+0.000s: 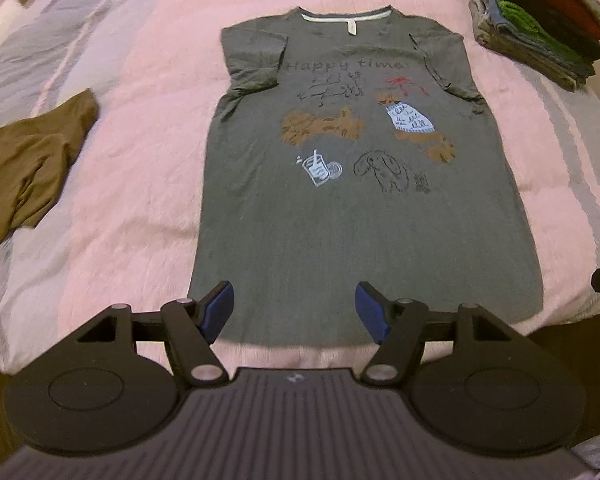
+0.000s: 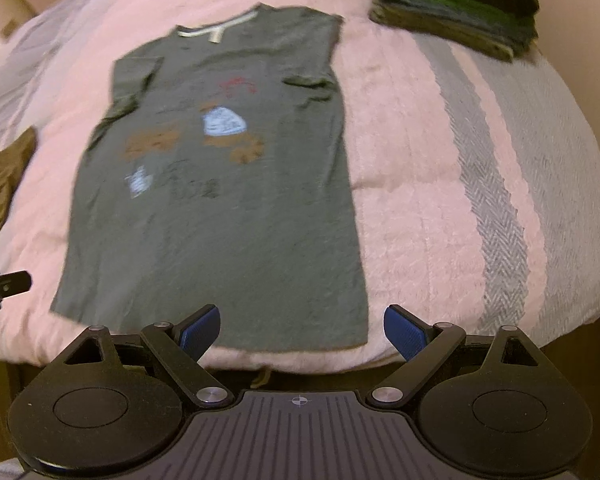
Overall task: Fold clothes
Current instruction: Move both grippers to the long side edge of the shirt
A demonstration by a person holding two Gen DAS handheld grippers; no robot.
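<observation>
A grey T-shirt [image 1: 360, 220] is lying flat, print side up, on a pink blanket [image 1: 140, 208] covering a bed. Its collar is pointing away from the cameras and its hem is lying near the bed's near edge. Both short sleeves are folded inward onto the chest. The print is showing the words "Happy time", 2 brown animal shapes, a pale blue patch, a glass drawing and a line-drawn rabbit.

The left gripper [image 1: 294, 312] is hovering over the hem, on the shirt's left half. Its jaws are standing wide apart, holding nothing, with the blue pads [image 1: 218, 312] spread over the hem; whether they are touching the cloth cannot be told.

The right gripper [image 2: 302, 334] is hovering at the hem's right corner, in the right wrist view. Its jaws are likewise spread wide and gripping nothing. 1 blue pad [image 2: 198, 334] is showing over the grey cloth, the other [image 2: 406, 334] over the pink blanket just beyond the shirt's right edge. This view is blurred, so the print is reading only as smears of colour.

A brown garment [image 1: 28, 168] is lying crumpled to the shirt's left, well apart from it. A stack [image 1: 540, 20] of folded clothes, in grey, blue, green, black and red, is sitting at the far right of the bed. Grey stripes [image 2: 492, 184] are running along the bedding to the shirt's right.
</observation>
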